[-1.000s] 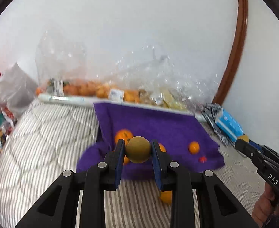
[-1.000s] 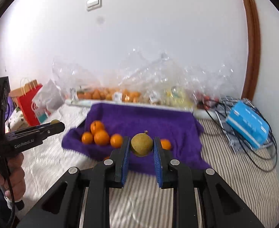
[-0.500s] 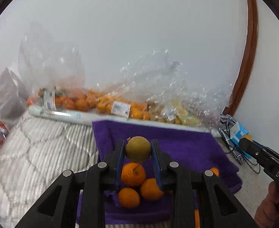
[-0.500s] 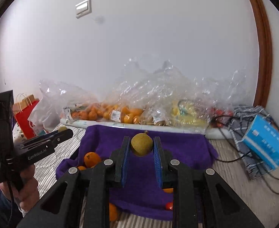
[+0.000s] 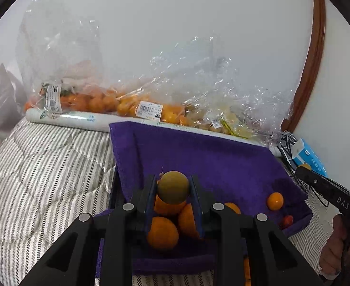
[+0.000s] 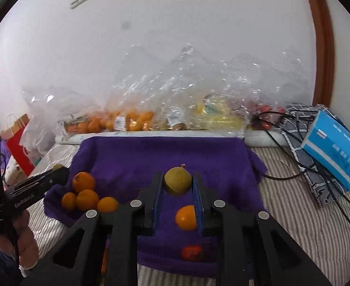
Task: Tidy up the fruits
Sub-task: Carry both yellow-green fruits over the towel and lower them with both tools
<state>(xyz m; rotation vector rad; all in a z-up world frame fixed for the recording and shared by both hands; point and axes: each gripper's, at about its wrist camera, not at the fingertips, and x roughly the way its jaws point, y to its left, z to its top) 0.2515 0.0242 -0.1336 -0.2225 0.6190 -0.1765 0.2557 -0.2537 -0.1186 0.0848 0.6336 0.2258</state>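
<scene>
My left gripper [image 5: 173,187] is shut on a round olive-brown fruit [image 5: 173,187], held just above a small pile of oranges [image 5: 162,232] on the purple towel [image 5: 210,157]. My right gripper [image 6: 177,183] is shut on a yellow-green fruit [image 6: 177,181] with a short stem, held over the purple towel [image 6: 163,152]. Below it lie a single orange [image 6: 185,217] and a small red fruit [image 6: 192,252]. The orange pile [image 6: 87,194] shows at the towel's left, under the left gripper's tip [image 6: 55,174]. The right gripper's tip [image 5: 304,170] enters the left wrist view at right.
Clear plastic bags of oranges [image 5: 98,100] and other fruit [image 6: 213,114] line the white wall behind a white roll [image 5: 79,119]. A blue box [image 6: 337,147] and black cables [image 6: 294,166] lie right of the towel. A red paper bag [image 6: 17,143] stands far left on the striped quilt [image 5: 43,166].
Both grippers have moved forward and down toward the towel, each still holding its fruit. The orange pile now sits right beneath the left gripper's fruit.
</scene>
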